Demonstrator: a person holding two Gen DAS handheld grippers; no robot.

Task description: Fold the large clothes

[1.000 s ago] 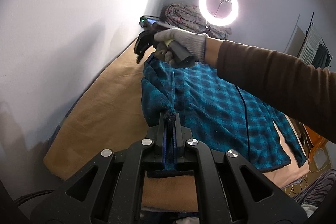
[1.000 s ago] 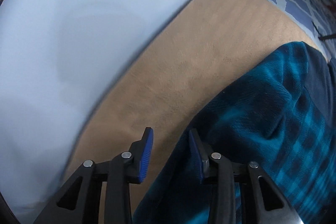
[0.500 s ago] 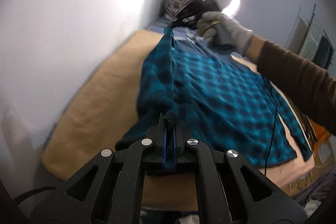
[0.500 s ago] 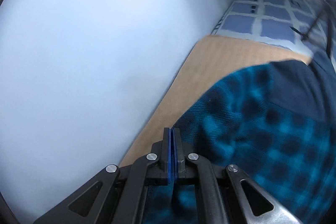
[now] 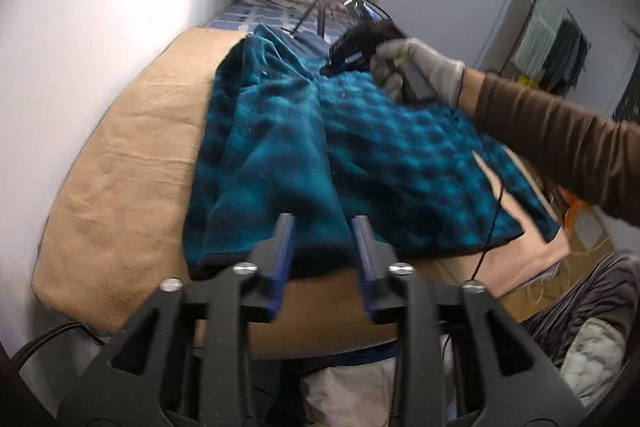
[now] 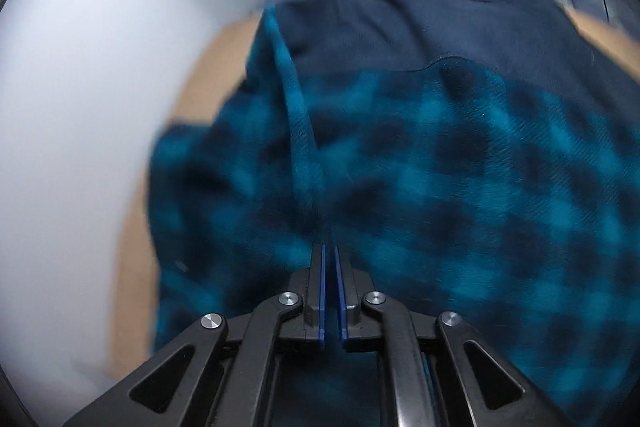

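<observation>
A: Where's the shirt (image 5: 304, 147)?
B: Flat on tan blanket (image 5: 132, 163), left side folded over; by the wall.
A: Grippers?
B: Left gripper (image 5: 323, 227) jaws opening, hem just beyond, no grip; right gripper (image 6: 329, 255) narrow gap, opening, nothing pinched.

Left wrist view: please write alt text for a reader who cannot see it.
A teal plaid fleece garment lies on a tan blanket, one side folded over the middle. The left claw is opening just above its near hem, nothing pinched. Farther back, a gloved hand holds the right claw over the collar end.
</observation>
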